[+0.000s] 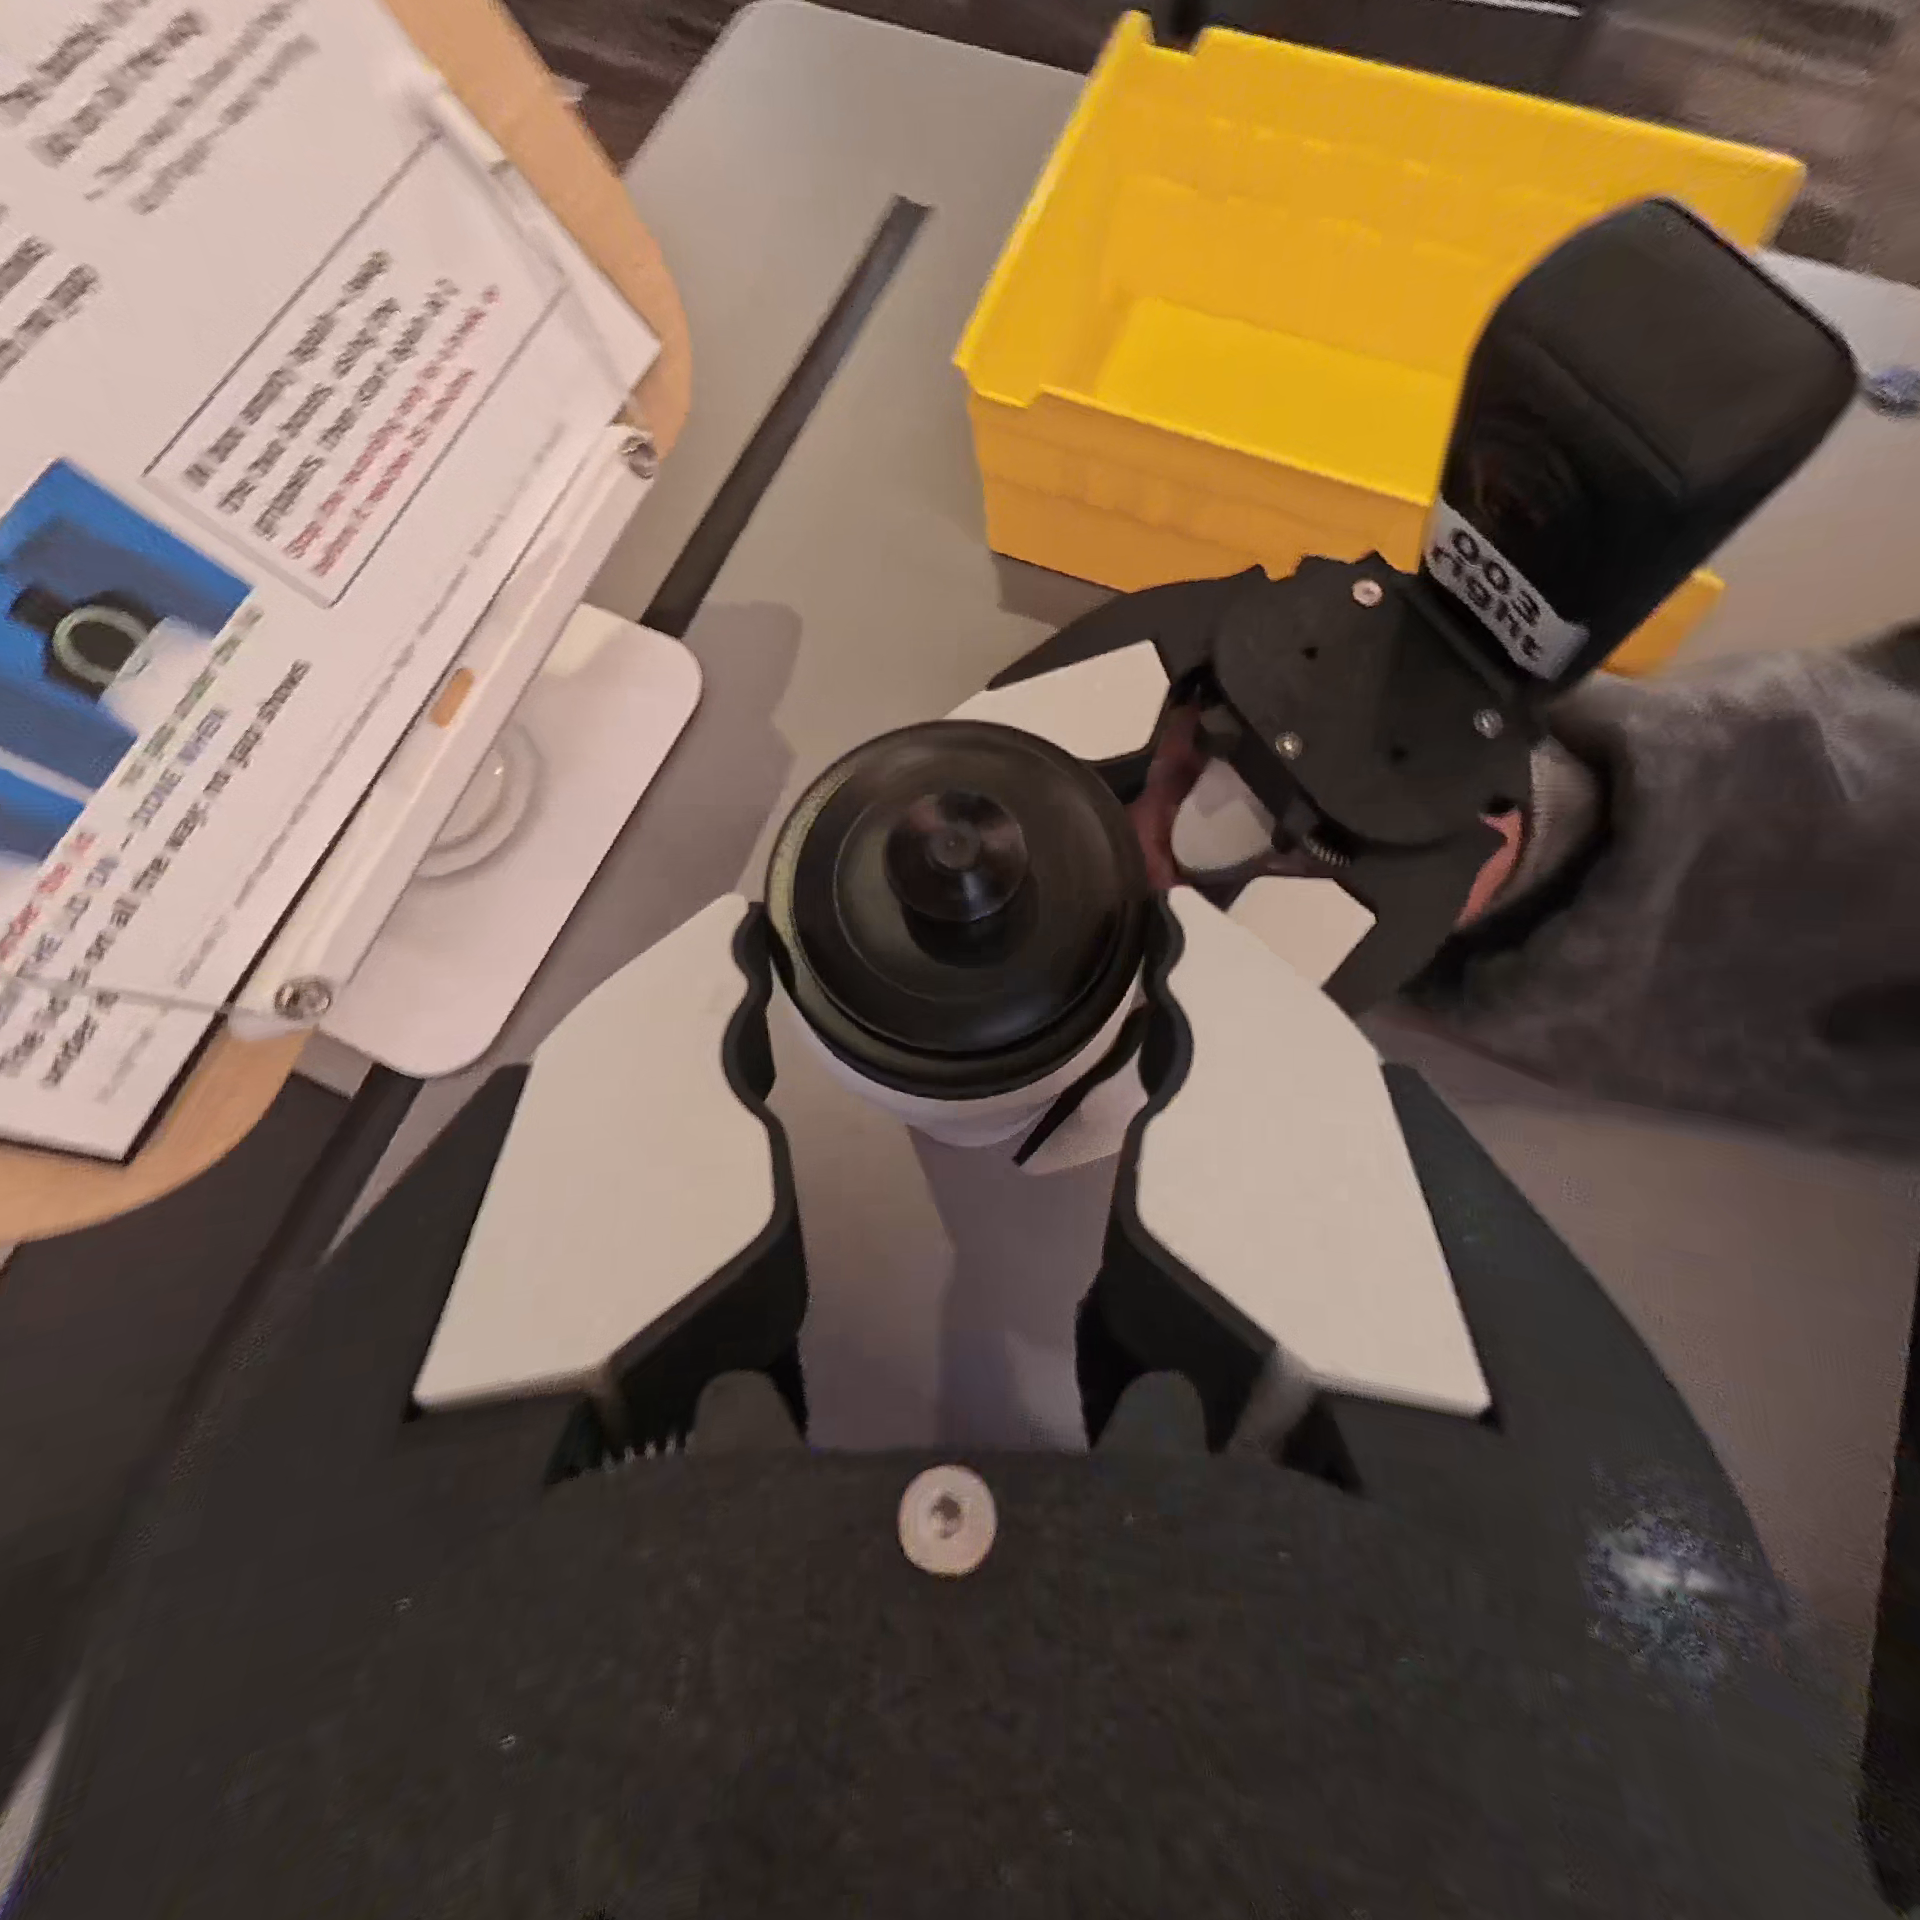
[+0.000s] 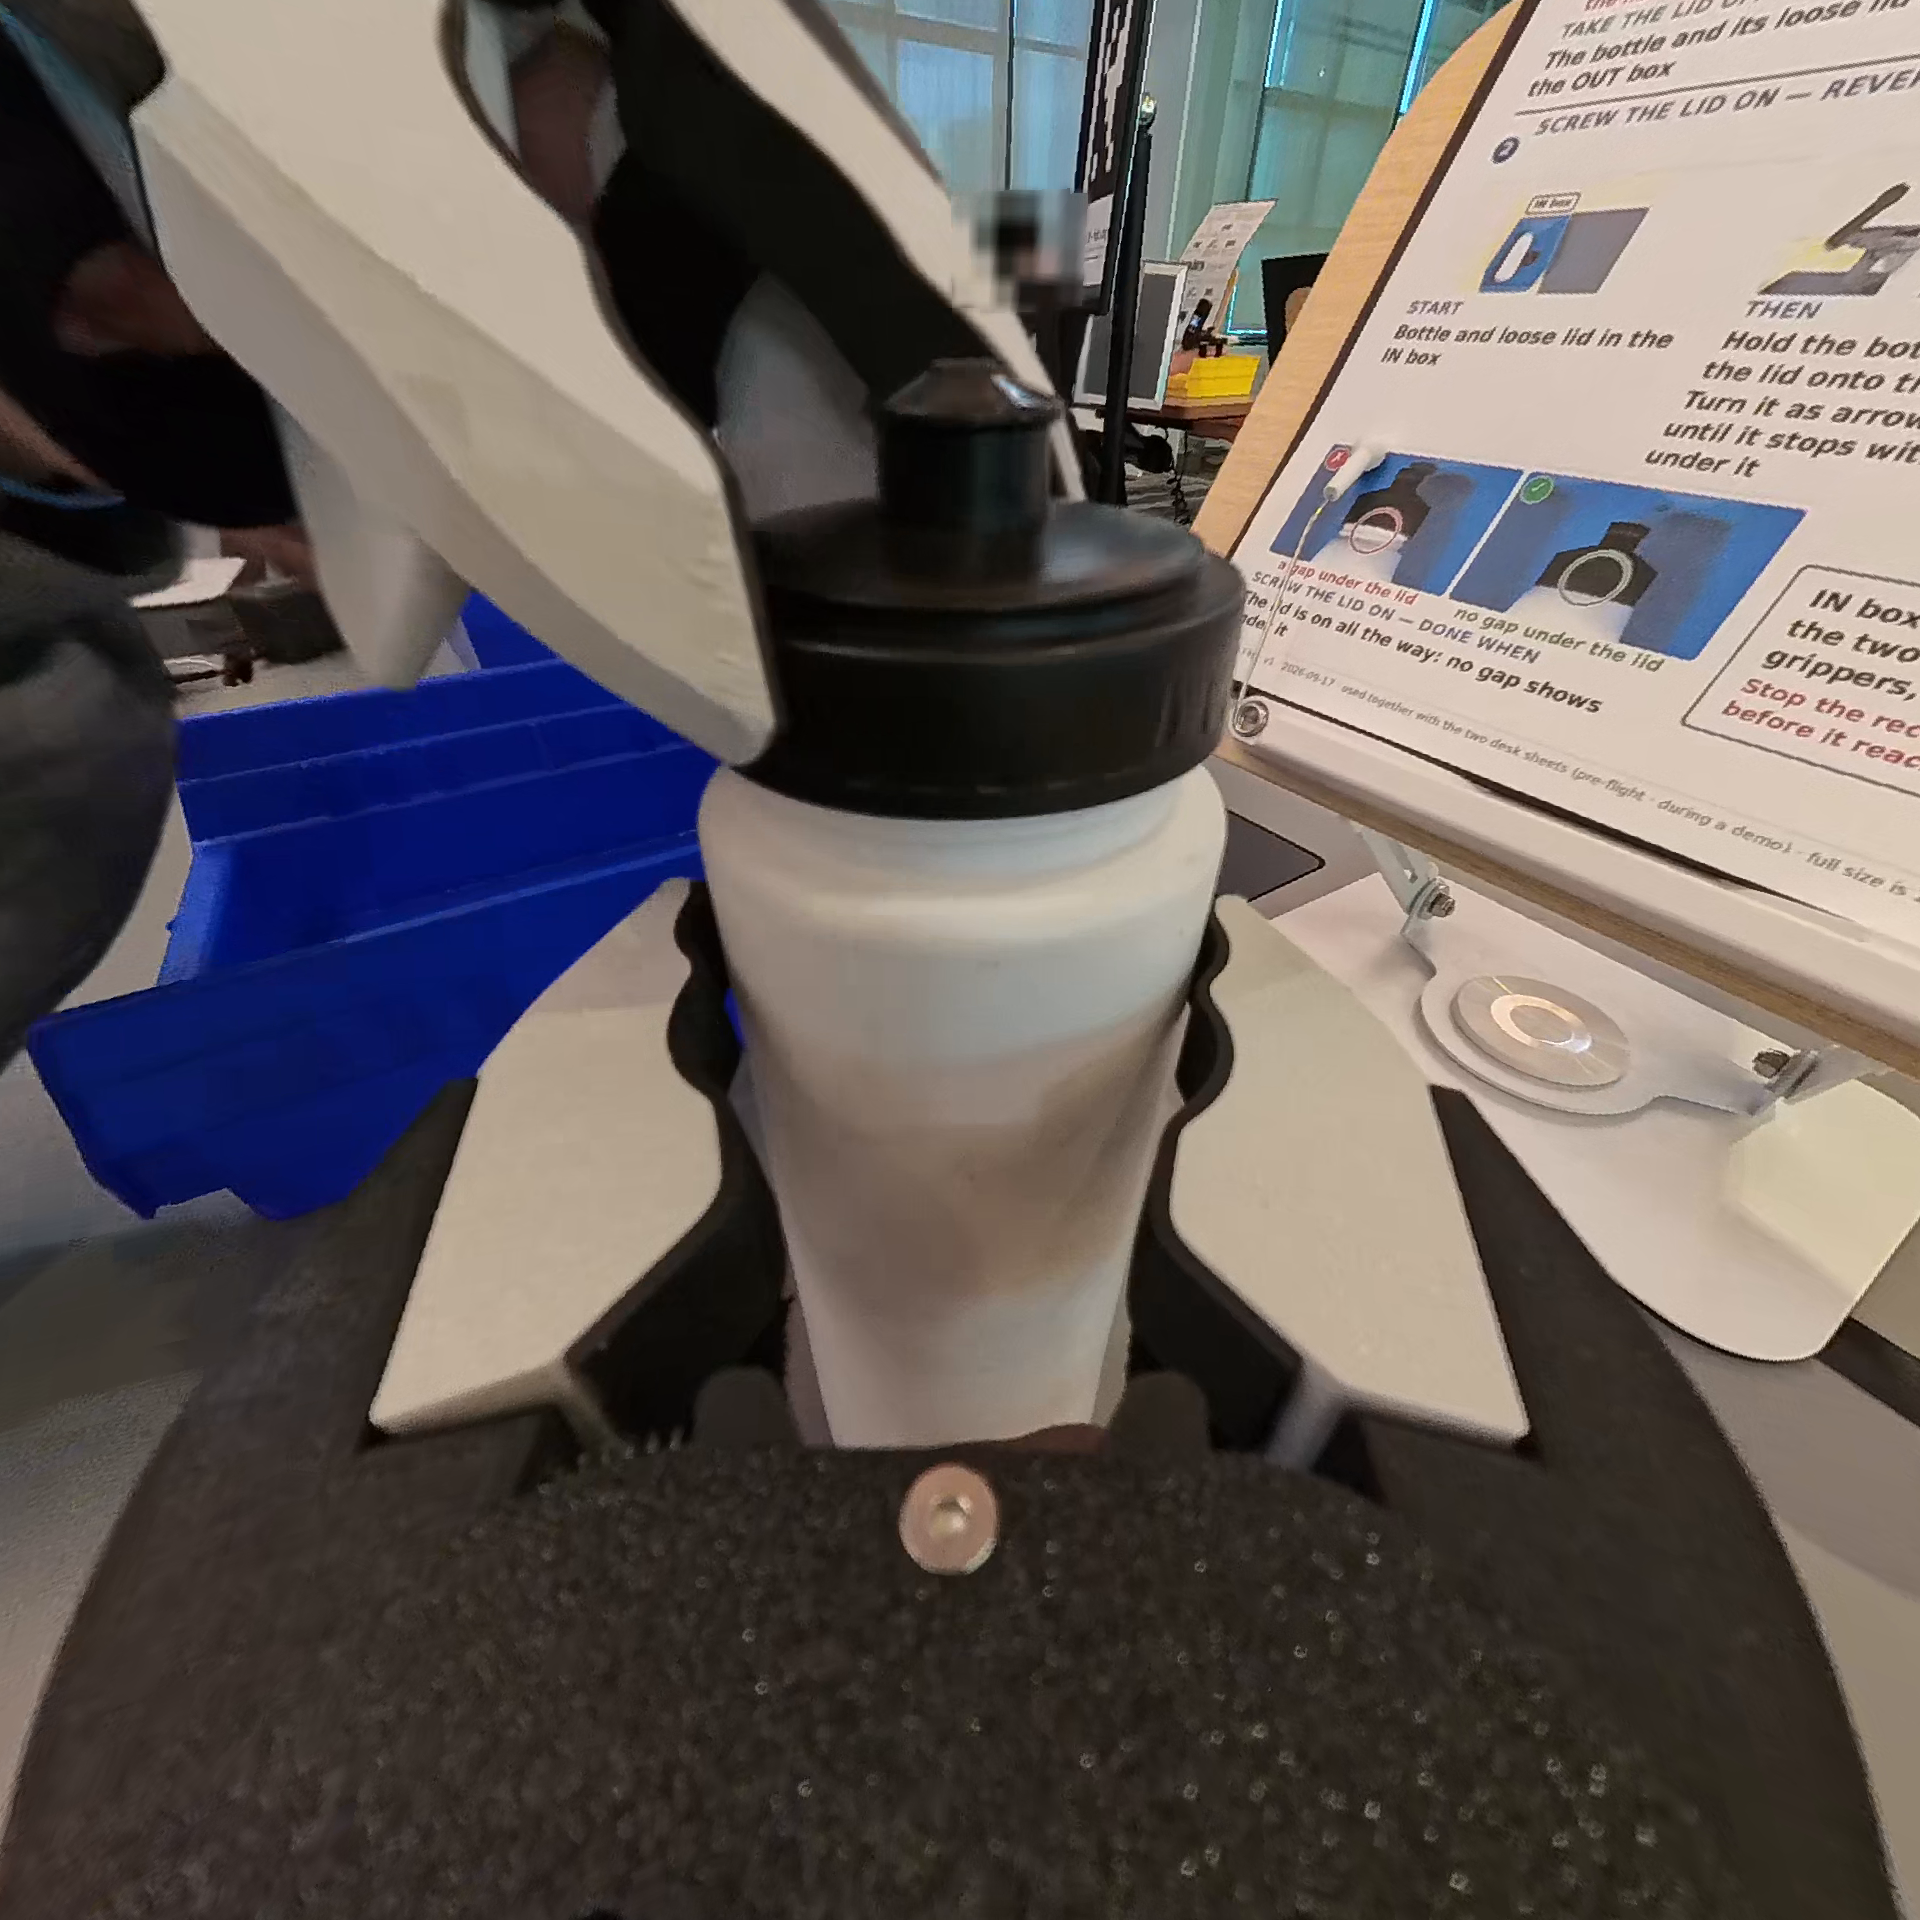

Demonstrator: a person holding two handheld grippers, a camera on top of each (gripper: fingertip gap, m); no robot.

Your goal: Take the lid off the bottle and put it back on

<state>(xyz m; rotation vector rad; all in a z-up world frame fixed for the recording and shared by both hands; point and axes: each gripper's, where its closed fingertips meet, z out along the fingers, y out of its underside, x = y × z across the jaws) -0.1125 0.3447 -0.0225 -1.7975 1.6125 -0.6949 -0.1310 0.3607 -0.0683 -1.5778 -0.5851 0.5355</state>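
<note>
The right gripper point(image 2: 951, 1049) comes in level, its fingers pinching the upright white bottle point(image 2: 961, 1039); the left gripper point(image 1: 956, 971) reaches down from above, fingers clamped on the black lid point(image 1: 951, 883).

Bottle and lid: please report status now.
Right gripper shut on white bottle. Left gripper shut on black lid, lid on bottle. Nothing blocking.
</note>
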